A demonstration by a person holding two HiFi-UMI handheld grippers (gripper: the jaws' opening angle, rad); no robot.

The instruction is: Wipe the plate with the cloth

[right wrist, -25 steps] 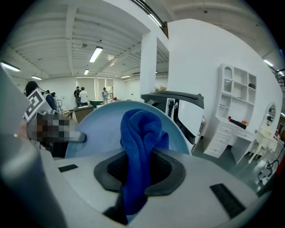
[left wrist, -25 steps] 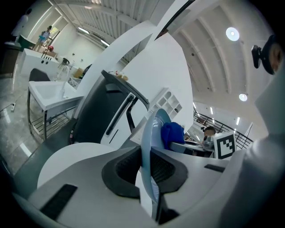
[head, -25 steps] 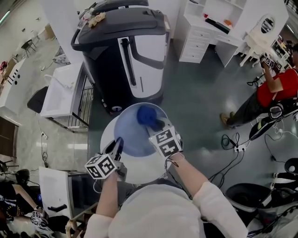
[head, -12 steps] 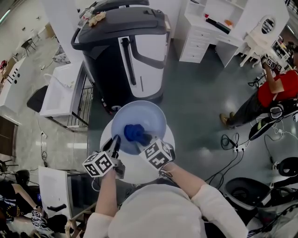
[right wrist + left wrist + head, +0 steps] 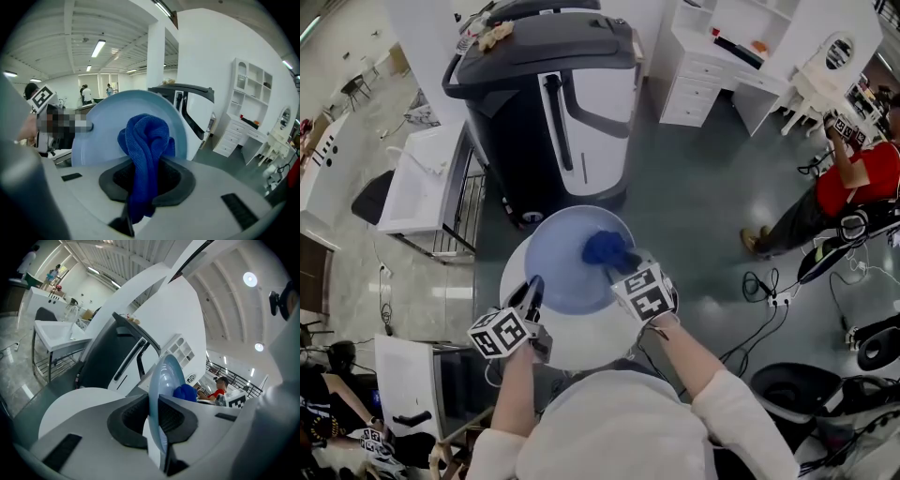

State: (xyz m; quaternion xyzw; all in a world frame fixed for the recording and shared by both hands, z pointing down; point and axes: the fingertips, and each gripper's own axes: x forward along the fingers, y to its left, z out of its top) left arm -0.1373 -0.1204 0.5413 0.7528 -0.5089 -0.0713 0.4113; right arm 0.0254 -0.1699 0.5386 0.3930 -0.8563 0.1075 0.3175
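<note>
A pale blue plate (image 5: 567, 262) is held tilted above a round white table (image 5: 581, 345). My left gripper (image 5: 532, 294) is shut on the plate's near left rim; in the left gripper view the plate (image 5: 165, 376) stands edge-on between the jaws of my left gripper (image 5: 154, 417). My right gripper (image 5: 620, 262) is shut on a bunched blue cloth (image 5: 604, 247), which presses on the plate's upper right part. In the right gripper view the cloth (image 5: 146, 140) sticks out of my right gripper (image 5: 145, 180) against the plate's face (image 5: 105, 129).
A big dark grey and white machine (image 5: 553, 103) stands just beyond the table. A white sink stand (image 5: 422, 178) is at left, white drawers (image 5: 708, 70) at the back right. A person in red (image 5: 853, 183) sits at right, with cables (image 5: 769, 291) on the floor.
My right gripper swept the cloth from the plate's upper right down to its lower middle, then back to the upper right. The left gripper and plate stayed nearly still.
</note>
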